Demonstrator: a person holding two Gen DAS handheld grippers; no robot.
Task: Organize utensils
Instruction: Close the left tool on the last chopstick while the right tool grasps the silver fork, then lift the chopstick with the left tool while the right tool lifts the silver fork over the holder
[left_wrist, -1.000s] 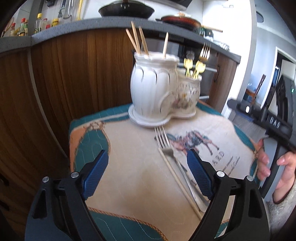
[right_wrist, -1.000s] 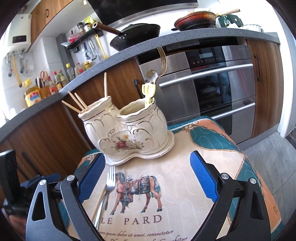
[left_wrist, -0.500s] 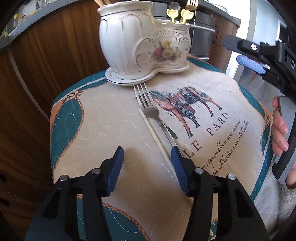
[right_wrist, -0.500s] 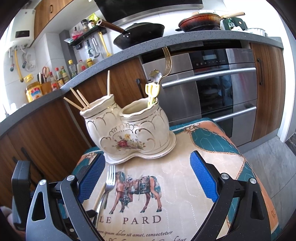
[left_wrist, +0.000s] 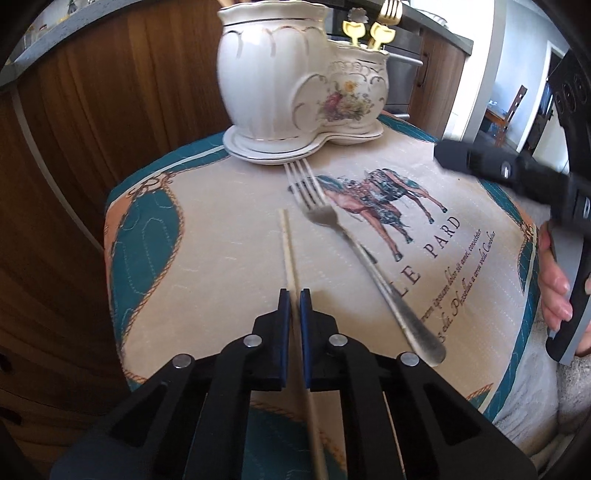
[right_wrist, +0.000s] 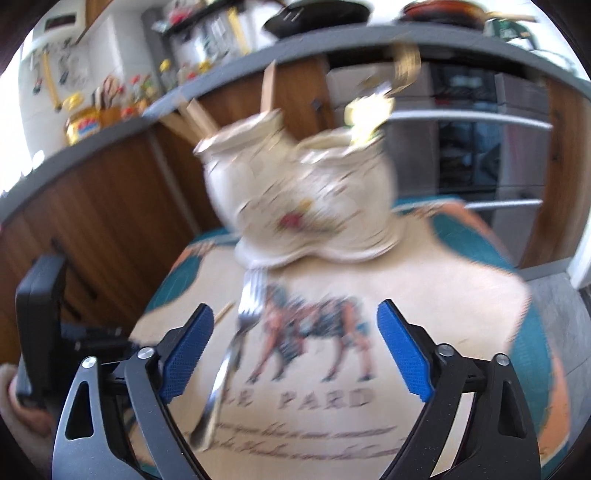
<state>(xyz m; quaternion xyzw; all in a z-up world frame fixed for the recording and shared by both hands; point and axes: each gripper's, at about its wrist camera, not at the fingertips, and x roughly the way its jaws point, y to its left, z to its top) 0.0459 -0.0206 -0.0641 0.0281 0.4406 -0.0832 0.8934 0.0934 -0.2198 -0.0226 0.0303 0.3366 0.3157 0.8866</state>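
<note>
A pale chopstick (left_wrist: 289, 251) lies on the horse-print cloth (left_wrist: 221, 266). My left gripper (left_wrist: 294, 297) is shut on the chopstick near its middle. A silver fork (left_wrist: 354, 251) lies just right of it, tines toward the holder. The white two-cup ceramic holder (left_wrist: 295, 77) stands at the back, with chopsticks in the left cup and gold utensils (left_wrist: 369, 33) in the right cup. My right gripper (right_wrist: 295, 328) is open above the fork (right_wrist: 229, 365), empty; this view is blurred. The holder (right_wrist: 299, 199) stands beyond it.
Wooden cabinet fronts (left_wrist: 92, 110) stand close behind and left of the small table. An oven (right_wrist: 480, 140) is at the back right. The table edge drops off on all sides. The right gripper's body (left_wrist: 535, 177) shows at the right.
My left gripper has closed from wide open onto the chopstick and moved the chopstick away from the fork. My right gripper has dropped lower and moved left toward the fork, still open.
</note>
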